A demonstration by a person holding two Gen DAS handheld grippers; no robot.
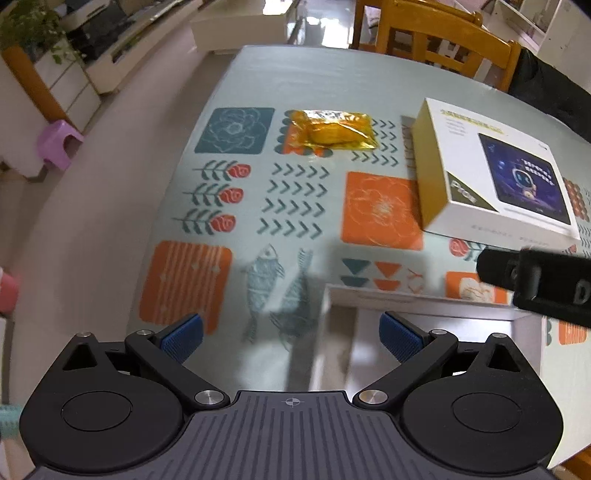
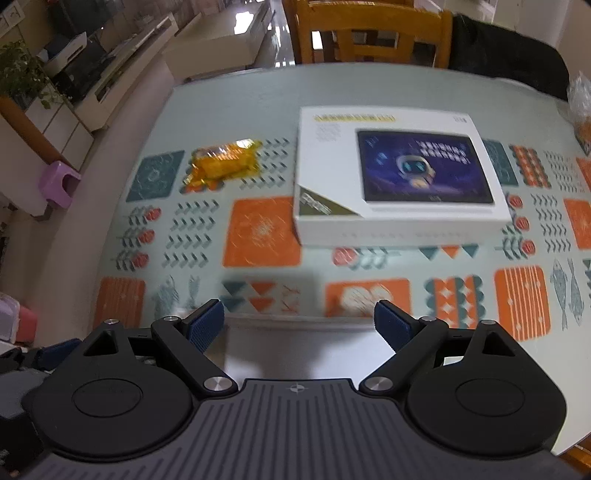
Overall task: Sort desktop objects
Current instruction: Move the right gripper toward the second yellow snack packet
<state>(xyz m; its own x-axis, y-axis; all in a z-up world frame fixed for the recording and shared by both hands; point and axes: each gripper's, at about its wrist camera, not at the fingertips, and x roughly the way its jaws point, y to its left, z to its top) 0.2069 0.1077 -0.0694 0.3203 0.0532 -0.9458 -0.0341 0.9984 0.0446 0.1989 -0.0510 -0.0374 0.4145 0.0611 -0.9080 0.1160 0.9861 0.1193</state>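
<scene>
Left hand-held gripper [image 1: 291, 332] & right hand-held gripper [image 2: 299, 325]: both wide open, empty, above desk [image 1: 295, 74] w/ patterned cloth. Snack [image 1: 330, 129] lies flat left of box [image 1: 491, 170], apart. Chair [image 2: 373, 33] at far edge. Bag [image 2: 580, 107] in right view only.

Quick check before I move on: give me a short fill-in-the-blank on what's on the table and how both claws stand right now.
1. Both the left claw and the right claw are ____ and hold nothing.
2. The snack pack has a ____ wrapper.
3. In the right wrist view, the snack pack lies to the ____ of the white box.
4. The picture on the box shows a small ____.

Missing words: open; yellow; left; robot
</scene>
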